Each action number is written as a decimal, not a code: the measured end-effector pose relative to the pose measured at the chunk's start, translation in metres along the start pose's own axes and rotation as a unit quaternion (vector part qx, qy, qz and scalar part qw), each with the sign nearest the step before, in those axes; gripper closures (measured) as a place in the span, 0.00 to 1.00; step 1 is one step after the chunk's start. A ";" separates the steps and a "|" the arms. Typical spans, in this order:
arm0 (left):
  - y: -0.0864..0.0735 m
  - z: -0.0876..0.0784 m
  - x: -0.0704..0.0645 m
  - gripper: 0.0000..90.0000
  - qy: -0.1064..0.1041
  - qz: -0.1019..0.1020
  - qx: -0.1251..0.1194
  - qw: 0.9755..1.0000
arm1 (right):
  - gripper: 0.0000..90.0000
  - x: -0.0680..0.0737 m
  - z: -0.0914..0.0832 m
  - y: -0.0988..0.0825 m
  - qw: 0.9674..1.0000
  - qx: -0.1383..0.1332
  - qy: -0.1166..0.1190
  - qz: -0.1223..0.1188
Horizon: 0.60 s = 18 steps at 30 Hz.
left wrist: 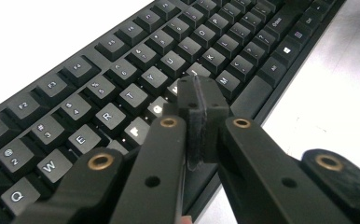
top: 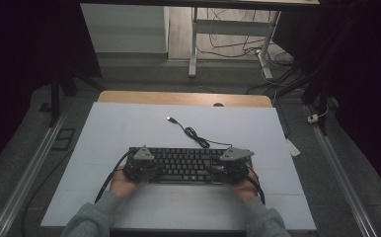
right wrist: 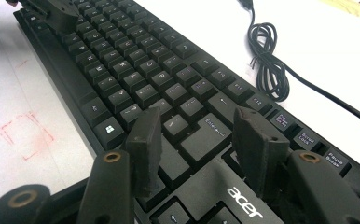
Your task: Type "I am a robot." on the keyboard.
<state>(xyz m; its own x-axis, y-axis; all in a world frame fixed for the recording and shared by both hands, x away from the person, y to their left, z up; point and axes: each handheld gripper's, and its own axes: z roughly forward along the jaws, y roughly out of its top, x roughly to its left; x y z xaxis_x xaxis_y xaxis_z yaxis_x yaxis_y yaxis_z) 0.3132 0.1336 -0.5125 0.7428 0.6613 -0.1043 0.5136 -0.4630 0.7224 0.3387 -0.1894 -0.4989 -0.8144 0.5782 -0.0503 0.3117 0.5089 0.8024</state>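
Here, notes as things lie:
Work in hand: you look to be pressing keys on the black keyboard, one gripper at each end.
Keyboard place: near middle of the white table sheet, long side facing you; its cable runs off the far edge in a loose coil, plug lying free, so nothing tugs the board.
Left gripper: tongs pressed together with nothing between them, making one blunt tip. Likely that is why you closed them, a single point fits one key. The tip sits over the lit keys around G and H; whether it touches a cap I cannot tell.
Right gripper: tongs apart, empty, straddling the keys beside Enter at the right end. Reads as parked low, perhaps steadying, though no contact is certain.
Hands: both come in from the near edge, wrists low, which keeps the tips level with the keys.
Risk: a closed tip this broad could catch a neighbouring key.
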 end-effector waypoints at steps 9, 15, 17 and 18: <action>0.000 0.009 -0.003 0.97 0.003 0.003 0.011 1.000 | 0.58 0.001 0.001 0.000 1.000 0.003 -0.001 -0.001; 0.001 0.011 -0.004 0.96 0.003 0.004 0.013 1.000 | 0.58 0.001 0.001 0.000 1.000 0.004 0.000 -0.001; 0.001 0.011 -0.004 0.96 0.003 0.005 0.014 1.000 | 0.58 0.001 0.001 0.000 1.000 0.004 -0.001 -0.002; 0.000 0.011 -0.004 0.96 0.003 0.003 0.014 1.000 | 0.58 0.001 0.001 0.000 1.000 0.005 -0.001 -0.002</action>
<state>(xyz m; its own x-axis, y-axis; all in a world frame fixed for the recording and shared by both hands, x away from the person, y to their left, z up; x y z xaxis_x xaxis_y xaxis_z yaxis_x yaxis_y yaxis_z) 0.3150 0.1239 -0.5193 0.7436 0.6618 -0.0948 0.5203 -0.4838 0.7037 0.3386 -0.1881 -0.4997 -0.8145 0.5775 -0.0554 0.3134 0.5184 0.7956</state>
